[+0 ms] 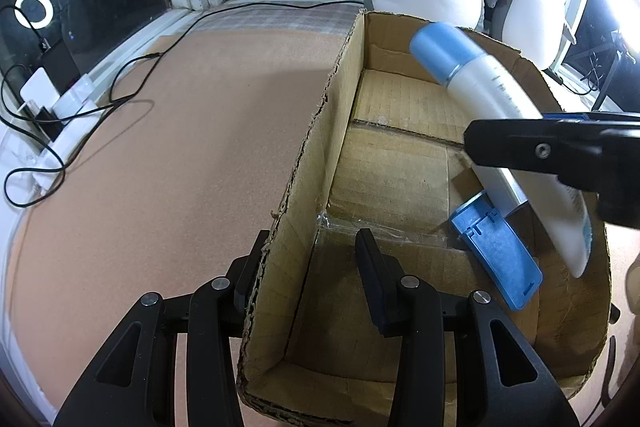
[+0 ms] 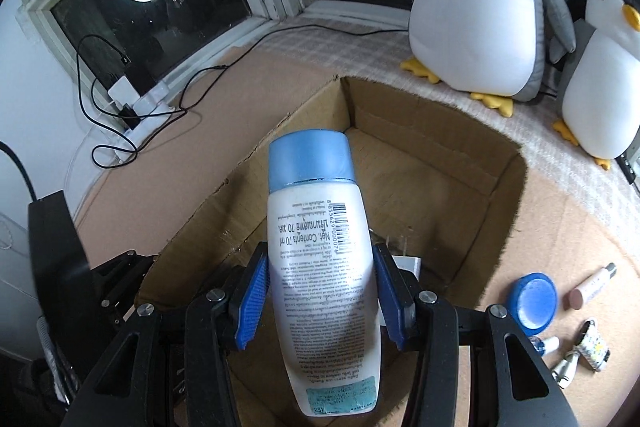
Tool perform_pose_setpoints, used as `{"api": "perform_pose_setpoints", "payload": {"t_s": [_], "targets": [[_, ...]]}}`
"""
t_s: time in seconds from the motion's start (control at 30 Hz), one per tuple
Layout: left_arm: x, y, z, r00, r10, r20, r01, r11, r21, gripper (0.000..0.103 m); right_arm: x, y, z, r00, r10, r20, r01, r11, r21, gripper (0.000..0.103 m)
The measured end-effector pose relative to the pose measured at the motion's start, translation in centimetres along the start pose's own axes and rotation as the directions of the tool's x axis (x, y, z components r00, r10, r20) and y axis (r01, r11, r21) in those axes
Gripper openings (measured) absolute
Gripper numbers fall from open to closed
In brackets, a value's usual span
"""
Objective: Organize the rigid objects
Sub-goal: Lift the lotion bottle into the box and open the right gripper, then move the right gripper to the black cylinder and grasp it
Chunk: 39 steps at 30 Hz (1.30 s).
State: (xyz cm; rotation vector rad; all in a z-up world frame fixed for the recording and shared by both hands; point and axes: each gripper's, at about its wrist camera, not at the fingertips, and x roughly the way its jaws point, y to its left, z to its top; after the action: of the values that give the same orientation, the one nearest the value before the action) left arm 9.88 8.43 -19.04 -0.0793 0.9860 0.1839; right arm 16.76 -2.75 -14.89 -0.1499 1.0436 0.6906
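A white bottle (image 2: 316, 227) with a blue cap is clamped between the blue pads of my right gripper (image 2: 320, 267), cap pointing away from me. It hangs tilted over the open cardboard box (image 2: 500, 187). In the left wrist view the same bottle (image 1: 480, 87) and right gripper (image 1: 492, 179) come in from the right, above the box floor. My left gripper (image 1: 312, 263) straddles the left wall of the box (image 1: 332, 115). One finger is outside and one inside, the jaws apart, and the inner pad is clear of the wall. A small white item (image 2: 408, 261) lies in the box under the bottle.
On the brown mat right of the box lie a blue round lid (image 2: 534, 301), a pink tube (image 2: 592, 285) and several small items (image 2: 576, 351). Two plush penguins (image 2: 480, 7) (image 2: 600, 75) stand behind the box. Cables and a power strip (image 2: 132, 99) run along the window sill.
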Motion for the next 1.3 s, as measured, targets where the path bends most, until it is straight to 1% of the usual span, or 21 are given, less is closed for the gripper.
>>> {"api": "perform_pose_setpoints", "payload": {"t_s": [0.27,0.3,0.33,0.4,0.63,0.87,1.13,1.3], "targets": [[0.0,0.0,0.0,1.000,-0.001,0.000,0.001,1.000,0.000,0.041,0.7,-0.3,0.0,1.000,0.006,-0.006,-0.005,1.000,0.022,0.048],[0.0,0.0,0.0,1.000,0.000,0.000,0.000,1.000,0.000,0.041,0.7,-0.3,0.1,1.000,0.009,-0.004,-0.009,1.000,0.029,0.050],[0.0,0.0,0.0,1.000,0.000,0.001,0.000,1.000,0.000,0.041,0.6,-0.3,0.1,1.000,0.014,-0.001,-0.014,0.999,0.032,0.056],[0.1,-0.1,0.1,1.000,0.001,0.001,-0.001,1.000,0.000,0.041,0.3,-0.2,0.2,1.000,0.013,0.014,-0.013,0.999,0.030,0.063],[0.2,-0.1,0.1,1.000,0.003,0.002,-0.003,1.000,0.002,0.041,-0.2,0.0,0.3,1.000,-0.004,0.026,0.003,1.000,0.029,0.064],[0.2,0.0,0.2,1.000,0.004,0.003,-0.004,1.000,0.003,0.041,-1.1,-0.8,0.1,0.999,-0.007,0.040,0.005,0.998,0.055,0.064],[0.2,0.0,0.2,1.000,0.004,0.003,-0.004,1.000,0.003,0.041,-3.0,-1.8,-0.5,0.998,-0.008,0.067,0.003,0.996,0.089,0.064],[0.2,0.0,0.2,1.000,0.005,0.003,-0.005,1.000,0.003,0.041,-4.8,-2.6,-1.2,0.996,-0.005,0.086,-0.005,0.994,0.107,0.064]]}}
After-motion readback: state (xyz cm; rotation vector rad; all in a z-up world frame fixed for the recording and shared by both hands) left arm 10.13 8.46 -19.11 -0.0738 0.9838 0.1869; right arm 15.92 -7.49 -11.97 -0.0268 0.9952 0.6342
